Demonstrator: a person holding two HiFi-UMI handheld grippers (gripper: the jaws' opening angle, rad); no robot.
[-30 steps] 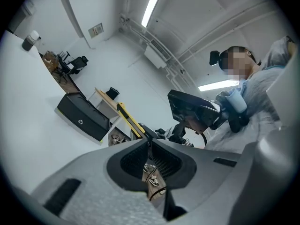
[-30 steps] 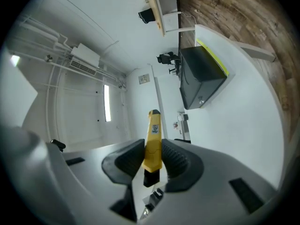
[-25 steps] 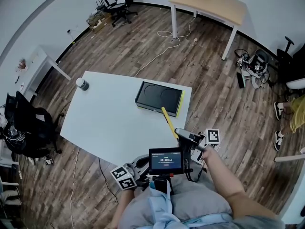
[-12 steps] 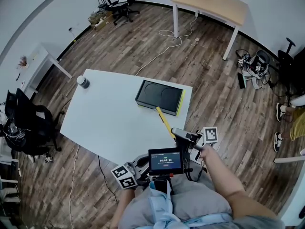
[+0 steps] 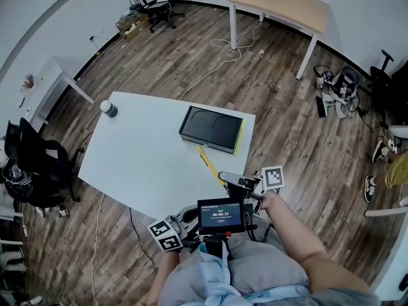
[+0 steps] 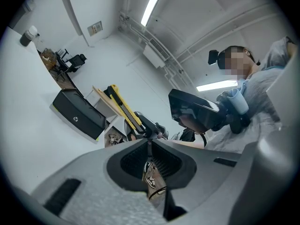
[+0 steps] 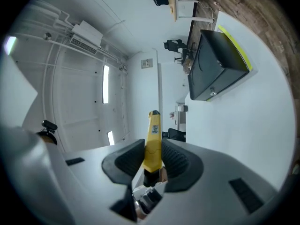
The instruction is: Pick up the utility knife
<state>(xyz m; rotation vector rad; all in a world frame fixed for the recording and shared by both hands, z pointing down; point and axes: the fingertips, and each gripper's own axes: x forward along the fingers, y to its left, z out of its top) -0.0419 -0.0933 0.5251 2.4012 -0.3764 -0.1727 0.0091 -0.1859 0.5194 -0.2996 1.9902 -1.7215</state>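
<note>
While the right gripper (image 5: 224, 178) clamps it near its back end, the knife (image 5: 209, 163) sits over the near edge of the table (image 5: 140, 164), its yellow body stretching away from the person toward the box (image 5: 212, 129). In the right gripper view it's clear: the knife (image 7: 153, 142) stands straight out between the pads, both of them pressed on its yellow sides, with a dark stub showing behind the grip. The jaws of the right gripper (image 7: 153, 161) stand only as far apart as the handle is thick. From the left gripper view, the knife (image 6: 123, 108) shows up in the air, tip raised, clear of the tabletop.

Over on the other side, the left gripper (image 6: 149, 151) has its pads together, just a thin seam between them, and nothing in it. In the head view it sits low by the person's lap, beside the small screen (image 5: 220, 214).

Further out, the black box lies flat on the table with a yellow-green strip along one side, and a small container (image 5: 109, 110) stands at the far left corner.
</note>
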